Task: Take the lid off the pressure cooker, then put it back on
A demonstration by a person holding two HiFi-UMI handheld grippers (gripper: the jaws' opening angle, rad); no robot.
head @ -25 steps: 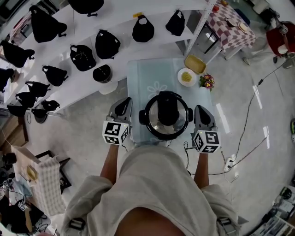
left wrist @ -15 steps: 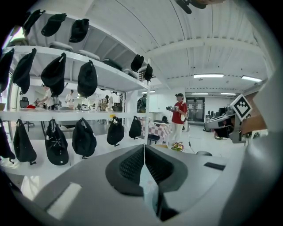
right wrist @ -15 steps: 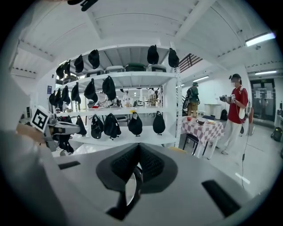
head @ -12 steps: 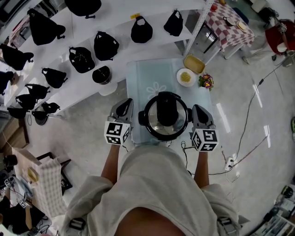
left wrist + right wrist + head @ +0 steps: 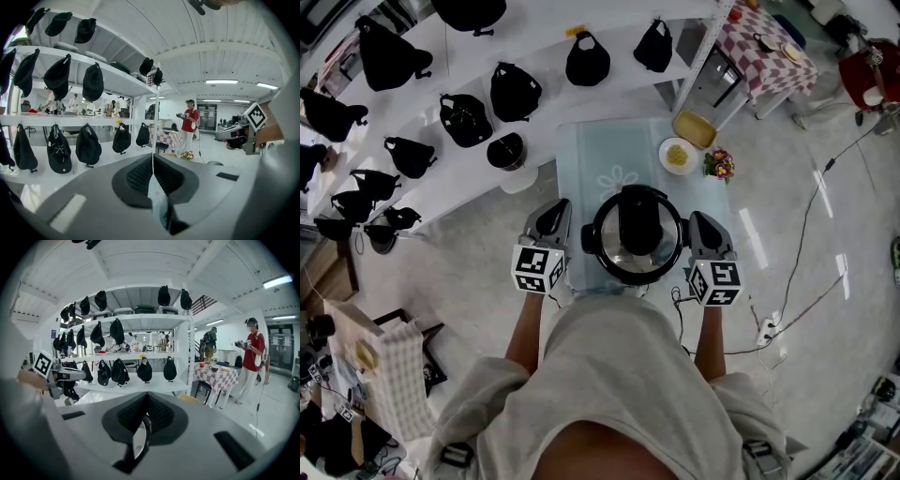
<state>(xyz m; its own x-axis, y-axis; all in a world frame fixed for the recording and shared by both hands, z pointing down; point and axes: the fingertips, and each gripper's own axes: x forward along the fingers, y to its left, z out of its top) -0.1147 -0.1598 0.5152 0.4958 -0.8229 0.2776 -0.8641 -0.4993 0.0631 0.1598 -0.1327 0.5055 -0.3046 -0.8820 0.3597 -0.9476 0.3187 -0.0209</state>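
The pressure cooker (image 5: pixel 637 246) stands near the front edge of a light-blue table (image 5: pixel 598 155), its steel lid on and a black handle (image 5: pixel 639 222) across the top. My left gripper (image 5: pixel 551 212) is just left of the cooker and my right gripper (image 5: pixel 698 222) just right of it. Neither touches the pot. In the left gripper view the jaws (image 5: pixel 152 159) are shut with nothing between them. The jaws in the right gripper view (image 5: pixel 147 401) are likewise shut and empty. The cooker itself lies outside both gripper views.
A white plate of food (image 5: pixel 679 156), a yellow dish (image 5: pixel 697 129) and a small bunch of flowers (image 5: pixel 720 166) sit at the table's far right. White shelves with black caps and bags (image 5: pixel 469 117) run behind. A person in red (image 5: pixel 251 357) stands by a checked table (image 5: pixel 769 56).
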